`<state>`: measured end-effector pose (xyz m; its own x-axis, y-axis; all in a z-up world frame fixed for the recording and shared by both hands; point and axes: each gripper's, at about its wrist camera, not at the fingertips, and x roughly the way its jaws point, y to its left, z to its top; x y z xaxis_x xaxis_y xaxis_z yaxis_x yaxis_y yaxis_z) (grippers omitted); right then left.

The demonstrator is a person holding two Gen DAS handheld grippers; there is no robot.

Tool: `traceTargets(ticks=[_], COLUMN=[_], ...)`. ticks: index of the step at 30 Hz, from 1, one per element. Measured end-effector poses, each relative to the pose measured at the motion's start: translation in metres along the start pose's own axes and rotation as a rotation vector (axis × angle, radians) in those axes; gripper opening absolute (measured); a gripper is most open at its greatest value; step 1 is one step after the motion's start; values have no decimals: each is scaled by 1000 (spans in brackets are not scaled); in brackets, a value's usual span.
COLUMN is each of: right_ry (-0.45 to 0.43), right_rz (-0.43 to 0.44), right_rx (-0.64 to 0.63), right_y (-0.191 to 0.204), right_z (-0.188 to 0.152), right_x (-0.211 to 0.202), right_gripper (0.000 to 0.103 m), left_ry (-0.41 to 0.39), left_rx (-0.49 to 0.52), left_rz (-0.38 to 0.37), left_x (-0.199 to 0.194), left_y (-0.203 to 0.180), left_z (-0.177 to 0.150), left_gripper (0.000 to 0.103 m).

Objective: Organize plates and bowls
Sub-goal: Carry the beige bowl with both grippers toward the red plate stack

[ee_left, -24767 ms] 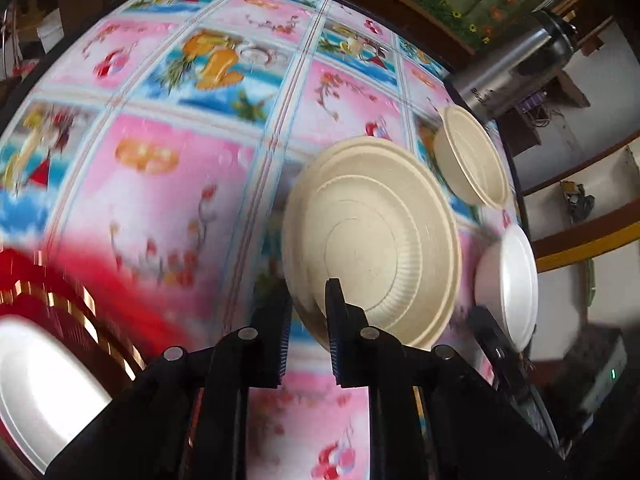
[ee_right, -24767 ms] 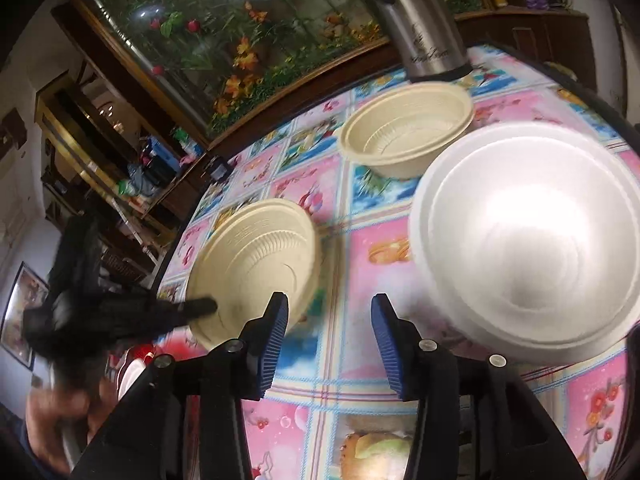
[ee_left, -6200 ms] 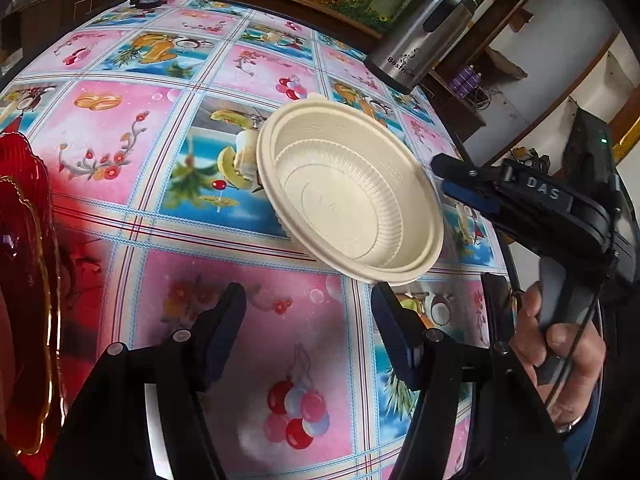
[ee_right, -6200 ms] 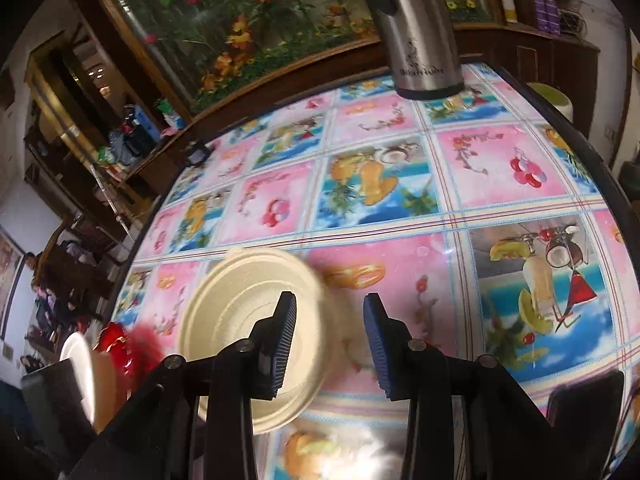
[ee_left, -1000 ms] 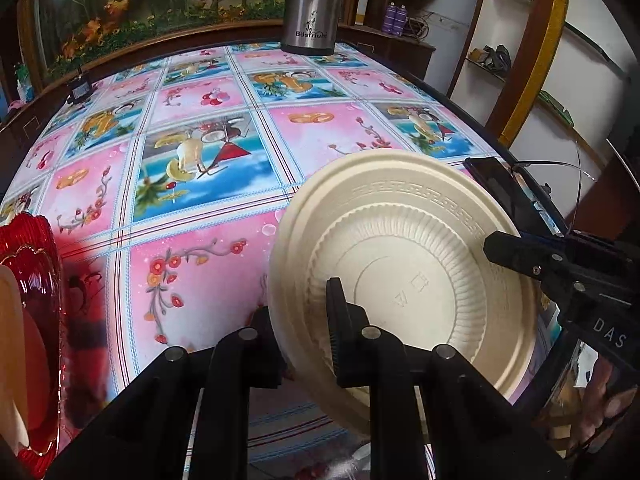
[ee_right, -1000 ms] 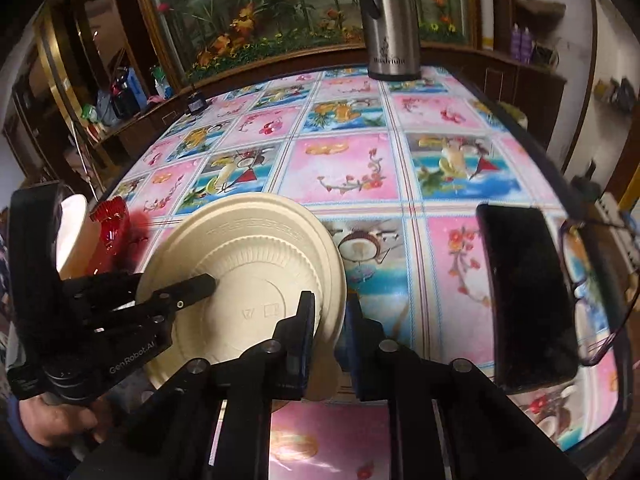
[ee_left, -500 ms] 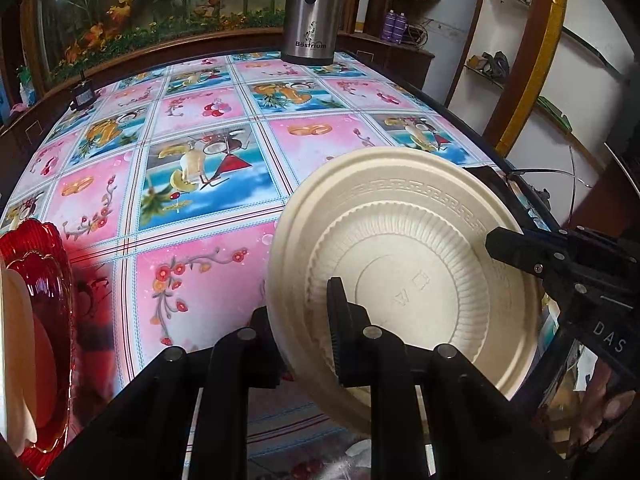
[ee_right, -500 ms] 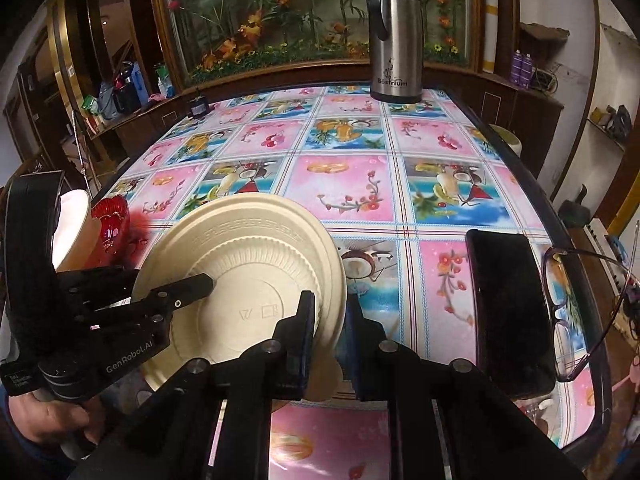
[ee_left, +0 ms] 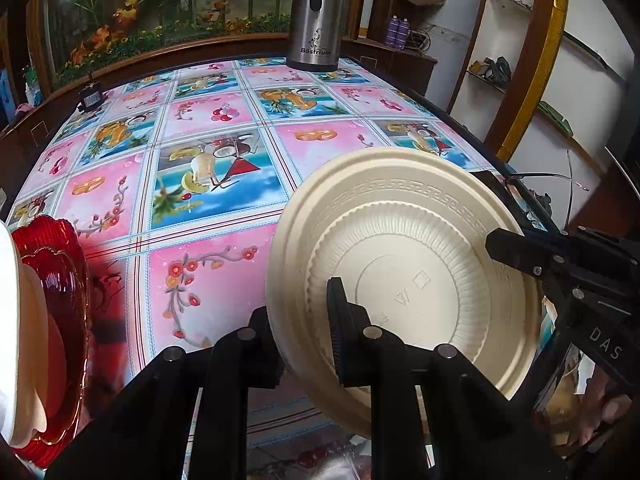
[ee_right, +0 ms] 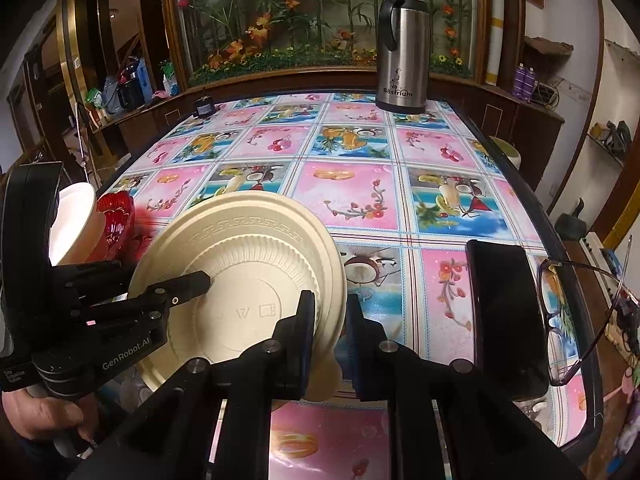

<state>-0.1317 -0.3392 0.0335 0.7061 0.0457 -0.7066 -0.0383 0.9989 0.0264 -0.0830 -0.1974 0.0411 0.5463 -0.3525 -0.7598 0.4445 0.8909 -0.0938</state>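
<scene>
A cream ribbed bowl (ee_left: 404,280) (ee_right: 248,280) hangs tilted above the near edge of the table, its ribbed face toward me. A second cream rim seems to be nested under it. My left gripper (ee_left: 300,312) is shut on the bowl's near left rim. My right gripper (ee_right: 330,304) is shut on its right rim. Each gripper shows in the other's view, the right gripper (ee_left: 520,252) at the bowl's right and the left gripper (ee_right: 188,284) over its left side. At the far left, a red glass dish (ee_left: 60,280) (ee_right: 118,212) holds a white bowl (ee_left: 12,320) (ee_right: 74,220).
A steel thermos (ee_left: 316,16) (ee_right: 402,48) stands at the far edge of the picture-tiled tablecloth (ee_right: 360,184). A black phone (ee_right: 504,312) and glasses (ee_right: 580,312) lie near the right edge. A small black device (ee_right: 203,107) sits at the far left. A hand (ee_right: 36,412) grips the left handle.
Earlier, cream and white bowls lay apart on the table and my left gripper stood open. Now both grippers are shut on the cream bowl. Over the last second it has barely moved.
</scene>
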Motion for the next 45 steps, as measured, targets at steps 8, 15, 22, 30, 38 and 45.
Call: traceTargets(ticks=[8, 15, 22, 30, 38, 45], right_ry=[-26, -64, -90, -89, -107, -130], right_rz=[-5, 3, 23, 29, 84, 180], right_rx=[-28, -51, -71, -79, -129, -187], right_y=[10, 24, 39, 43, 65, 104], right_z=[-1, -5, -8, -5, 21, 55], right_x=[-11, -30, -41, -42, -44, -41], right_gripper=[14, 14, 15, 15, 15, 15], left_ry=[-29, -67, -85, -92, -160, -217], left_rx=[-8, -5, -23, -38, -96, -172], left_rz=[13, 40, 49, 38, 52, 102], left_x=[-18, -43, -56, -59, -90, -117], left_y=[3, 6, 15, 20, 48, 90], left_z=[-4, -11, -17, -18, -9, -7], left_gripper=[16, 16, 16, 16, 15, 15])
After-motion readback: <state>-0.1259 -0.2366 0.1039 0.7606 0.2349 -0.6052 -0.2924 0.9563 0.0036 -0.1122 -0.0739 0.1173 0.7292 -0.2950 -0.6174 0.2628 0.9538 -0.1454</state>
